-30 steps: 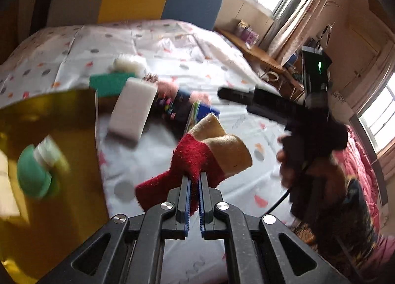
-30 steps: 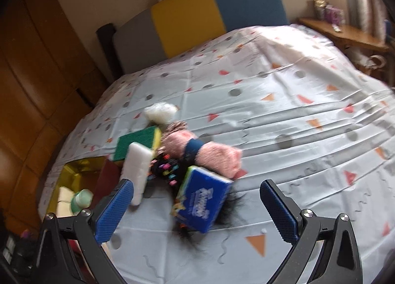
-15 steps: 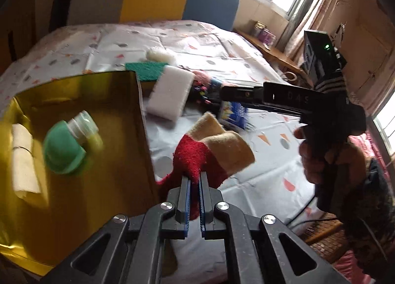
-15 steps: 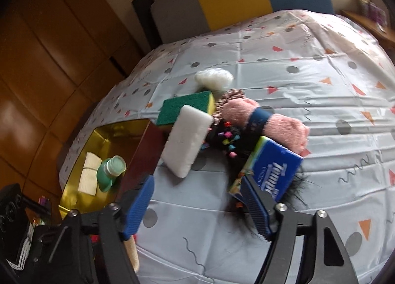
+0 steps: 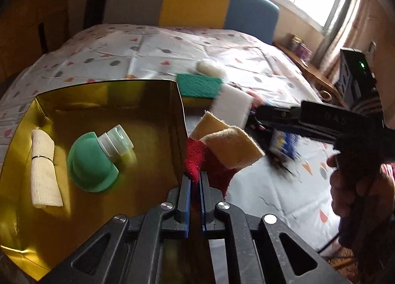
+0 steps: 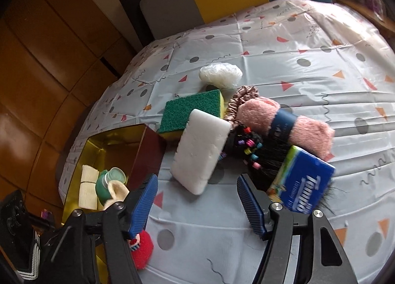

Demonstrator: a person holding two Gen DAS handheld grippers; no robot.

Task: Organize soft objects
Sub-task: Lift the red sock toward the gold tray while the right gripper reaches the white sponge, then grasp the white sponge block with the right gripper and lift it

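A red and tan sock (image 5: 217,153) is pinched by its red part between the closed blue pads of the left gripper (image 5: 194,180), and it is held just at the right wall of the gold box (image 5: 153,101), its tan cuff raised to the right of that wall. Inside the box, a green bottle with a pale cap (image 5: 96,158) is seen lying on the gold floor, and a rolled white cloth (image 5: 44,173) is laid near the left wall. The right gripper (image 6: 197,200) is held wide apart with nothing between its blue pads, above the patterned sheet (image 6: 308,66), just near the white sponge (image 6: 200,155). Beyond that sponge, a green scouring sponge (image 6: 192,108) is partly covered by it, and a white plastic puff (image 6: 221,74) is set farther off. To the right, a pink rolled towel with a dark band (image 6: 284,123), a brown scrunchie (image 6: 240,101), a black hairpiece with coloured beads (image 6: 249,145) and a blue tissue pack (image 6: 301,182) are heaped together, touching one another.
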